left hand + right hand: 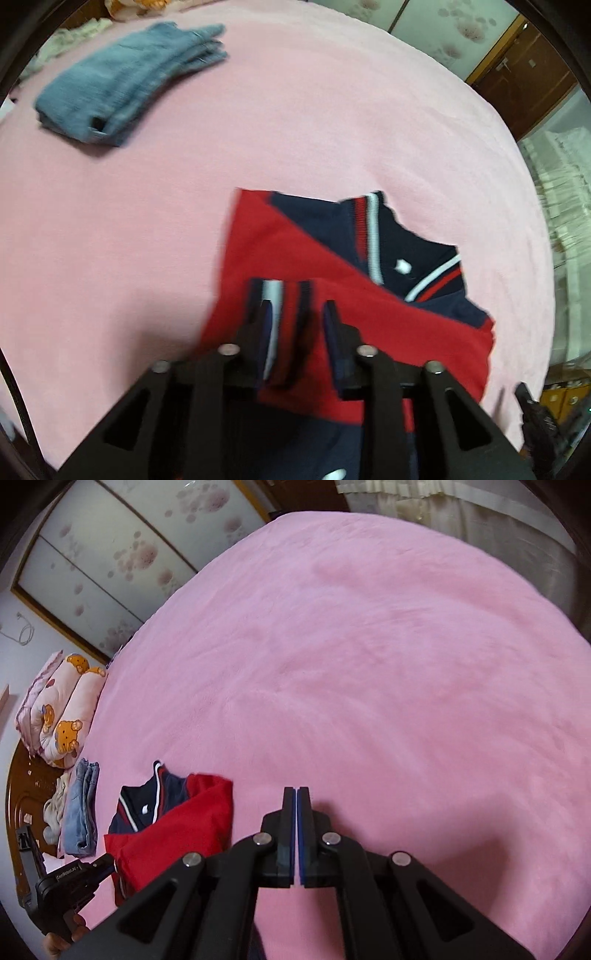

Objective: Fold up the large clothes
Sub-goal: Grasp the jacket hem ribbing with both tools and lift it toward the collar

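Observation:
A red and navy polo shirt (pixel 332 266) with white stripes lies partly folded on the pink bed (pixel 258 129). My left gripper (pixel 295 310) is open just above its red part, with a striped cuff or hem between the fingers. The shirt also shows in the right wrist view (pixel 173 823), at the lower left. My right gripper (pixel 297 794) is shut and empty over bare pink blanket, to the right of the shirt. The left gripper's body (pixel 70 882) shows at the shirt's near edge.
Folded blue jeans (pixel 125 85) lie on the bed at the far left, also in the right wrist view (pixel 81 812). A bear-print quilt (pixel 59 709) and a light garment (pixel 55 805) sit by the wooden headboard (pixel 18 794). Wardrobe doors (pixel 110 554) and curtains (pixel 565 206) border the bed.

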### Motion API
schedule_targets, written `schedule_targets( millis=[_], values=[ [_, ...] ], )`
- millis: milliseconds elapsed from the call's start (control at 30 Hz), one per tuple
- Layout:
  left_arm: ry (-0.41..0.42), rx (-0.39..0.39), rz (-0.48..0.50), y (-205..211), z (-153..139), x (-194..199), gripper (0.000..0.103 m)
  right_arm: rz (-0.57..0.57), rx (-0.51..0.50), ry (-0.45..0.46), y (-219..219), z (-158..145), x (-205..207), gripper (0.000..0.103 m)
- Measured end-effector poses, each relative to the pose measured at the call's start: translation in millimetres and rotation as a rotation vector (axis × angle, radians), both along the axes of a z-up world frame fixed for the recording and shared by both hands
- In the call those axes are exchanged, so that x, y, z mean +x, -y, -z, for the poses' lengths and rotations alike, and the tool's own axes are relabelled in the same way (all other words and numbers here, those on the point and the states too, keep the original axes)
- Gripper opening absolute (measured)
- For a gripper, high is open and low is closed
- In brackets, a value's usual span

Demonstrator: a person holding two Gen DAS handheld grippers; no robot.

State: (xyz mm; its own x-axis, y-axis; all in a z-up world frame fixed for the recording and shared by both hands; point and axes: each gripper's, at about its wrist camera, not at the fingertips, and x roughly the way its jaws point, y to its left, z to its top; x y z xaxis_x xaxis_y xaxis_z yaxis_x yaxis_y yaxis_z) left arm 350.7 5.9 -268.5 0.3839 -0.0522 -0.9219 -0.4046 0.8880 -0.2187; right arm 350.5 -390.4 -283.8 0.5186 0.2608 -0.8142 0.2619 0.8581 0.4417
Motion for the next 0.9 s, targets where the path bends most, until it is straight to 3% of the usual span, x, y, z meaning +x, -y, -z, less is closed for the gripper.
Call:
schedule_targets(
  millis=[200, 533, 667, 833, 900],
  values=[
    [0.006, 0.022, -0.036, -52, -21, -57, 0.055, 0.050, 0.041, -0.035, -8, -15, -54, 0.004],
    [-0.099, 0.087, 0.096, -98, -12, -141, 0.057, 0.069, 0.067, -0.131, -55, -15, -145, 0.004],
    [-0.117, 0.096, 0.176, -103, -13, -166, 0.057, 0.066, 0.069, -0.168, -70, -16, -178, 0.012],
    [-0.160, 0.066, 0.246, -107, -7, -192, 0.057, 0.067, 0.084, -0.206, -82, -12, -209, 0.014],
    [-0.182, 0.054, 0.272, -107, -2, -203, 0.062, 0.074, 0.095, -0.221, -83, -10, -220, 0.021]
  ],
)
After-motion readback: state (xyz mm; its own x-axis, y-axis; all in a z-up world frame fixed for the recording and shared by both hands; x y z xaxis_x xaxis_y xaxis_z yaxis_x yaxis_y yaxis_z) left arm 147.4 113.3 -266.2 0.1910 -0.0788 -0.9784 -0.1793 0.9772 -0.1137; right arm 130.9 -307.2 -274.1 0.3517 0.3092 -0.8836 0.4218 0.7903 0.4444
